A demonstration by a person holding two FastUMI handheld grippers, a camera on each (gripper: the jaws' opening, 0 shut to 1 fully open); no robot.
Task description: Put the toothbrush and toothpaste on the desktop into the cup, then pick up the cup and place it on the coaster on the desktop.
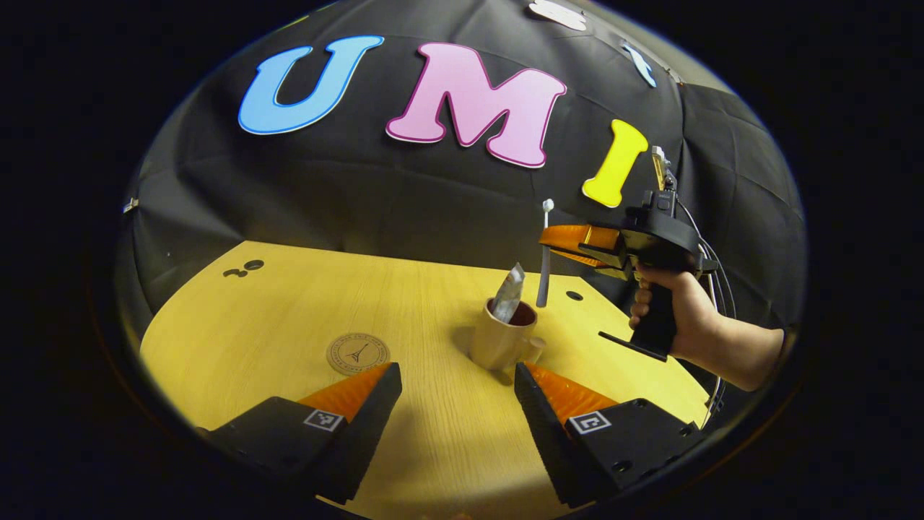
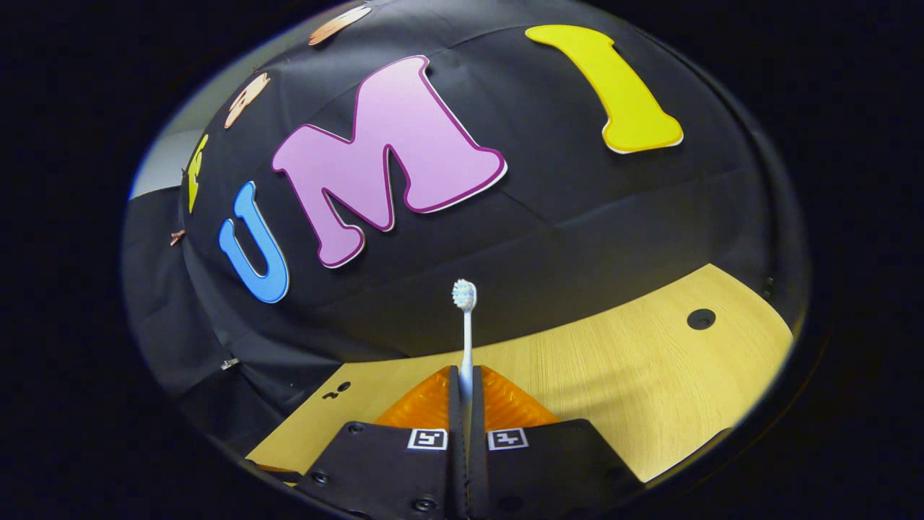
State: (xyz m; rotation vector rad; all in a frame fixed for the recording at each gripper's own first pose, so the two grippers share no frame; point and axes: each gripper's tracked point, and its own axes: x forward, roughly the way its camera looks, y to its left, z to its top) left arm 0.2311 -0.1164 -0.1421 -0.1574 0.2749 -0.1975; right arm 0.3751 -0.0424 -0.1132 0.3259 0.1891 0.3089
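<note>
Left gripper view has the toothbrush [image 1: 544, 253] standing upright in the air, its bristle head on top, its lower end hanging just above and a little to the right of the cup [image 1: 503, 338]. The right gripper [image 1: 559, 242] pinches it partway along the handle, fingers pressed together on it, and a hand [image 1: 675, 307] grips that tool's black pistol handle, with cables trailing off behind. The cup sits on the wooden desktop [image 1: 426, 303], a tan mug with a dark inside and its handle turned toward the near right. The toothpaste [image 1: 509, 292] is already in it, leaning with its crimped end poking up past the rim.

To the left of the cup, well apart from it, the round coaster [image 1: 358, 353] lies flat on the wood with nothing on it. The left gripper [image 1: 457, 379] hovers low over the near part of the desktop, its two fingers spread wide with bare wood between them; the coaster lies just beyond the tip of its left finger, the cup just beyond the right one.

Right gripper view, looking along its own fingers [image 2: 498, 401], shows them closed tight on the toothbrush [image 2: 465, 325], whose white neck rises straight up to the bristles against the black cloth wall. The desktop [image 2: 635, 383] stretches away beneath.
</note>
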